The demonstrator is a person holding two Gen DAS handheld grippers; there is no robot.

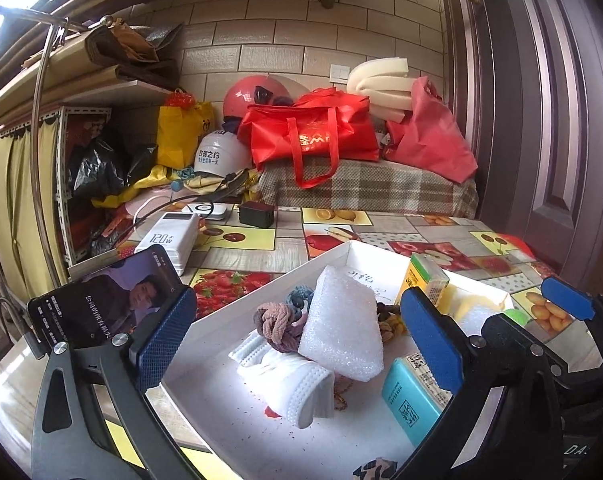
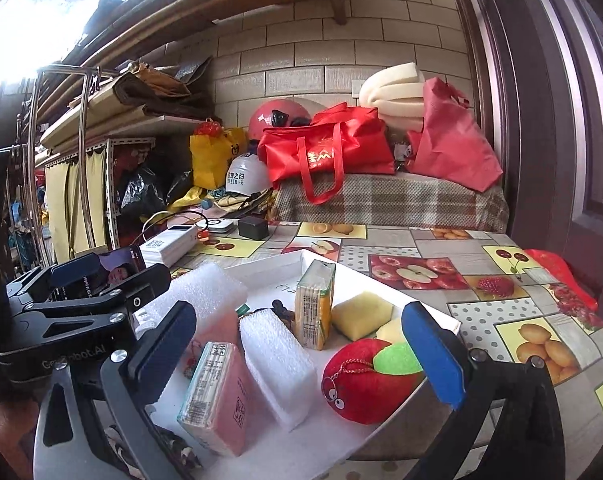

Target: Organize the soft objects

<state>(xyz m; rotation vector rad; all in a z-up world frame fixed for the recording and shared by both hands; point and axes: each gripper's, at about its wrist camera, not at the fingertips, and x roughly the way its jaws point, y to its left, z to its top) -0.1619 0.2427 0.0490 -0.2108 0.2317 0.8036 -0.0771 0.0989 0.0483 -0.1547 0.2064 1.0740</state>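
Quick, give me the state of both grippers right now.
Left gripper: open, holding nothing, over the white tray.
Right gripper: open, holding nothing, over the same tray.

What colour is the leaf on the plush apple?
Bright green, on the red plush apple; clearest in the right wrist view.

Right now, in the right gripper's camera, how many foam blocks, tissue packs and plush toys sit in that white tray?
Foam blocks: 2, near block, far block
Tissue packs: 2, pink pack, yellow pack
Plush apple: 1
Total: 5
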